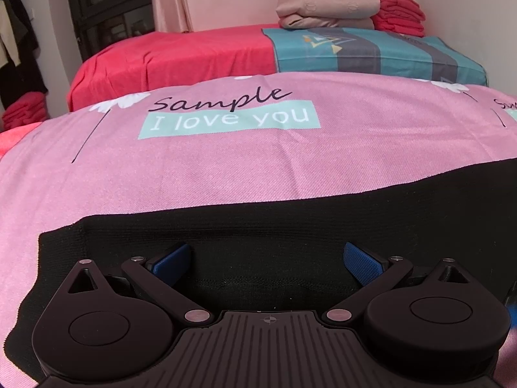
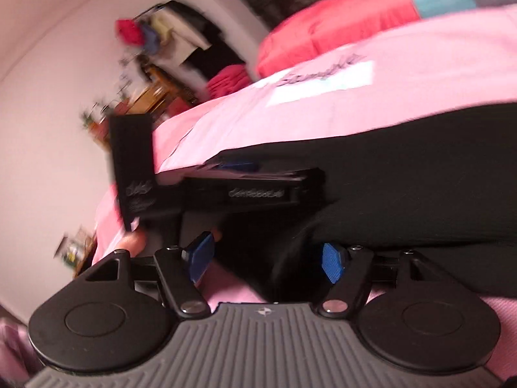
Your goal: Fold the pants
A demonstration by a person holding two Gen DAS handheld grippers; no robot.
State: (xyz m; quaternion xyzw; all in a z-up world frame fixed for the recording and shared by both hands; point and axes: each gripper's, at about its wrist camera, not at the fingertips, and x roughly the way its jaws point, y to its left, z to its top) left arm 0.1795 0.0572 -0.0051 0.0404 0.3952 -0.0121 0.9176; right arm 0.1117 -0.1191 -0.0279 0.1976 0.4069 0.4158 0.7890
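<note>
Two blue-padded fingers (image 1: 362,263) of the left gripper (image 1: 266,262) are standing wide over the black pants (image 1: 290,226), gripping nothing. The right gripper (image 2: 265,260) is gaping wide, empty. Pants are lying along the pink bedspread's (image 1: 226,168) near edge.

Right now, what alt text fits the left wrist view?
Open left tongs hover over black pants spread on a pink bedsheet printed "Sample I love you"; nothing sits between the blue pads. Behind lies a red bed with folded bedding.
</note>
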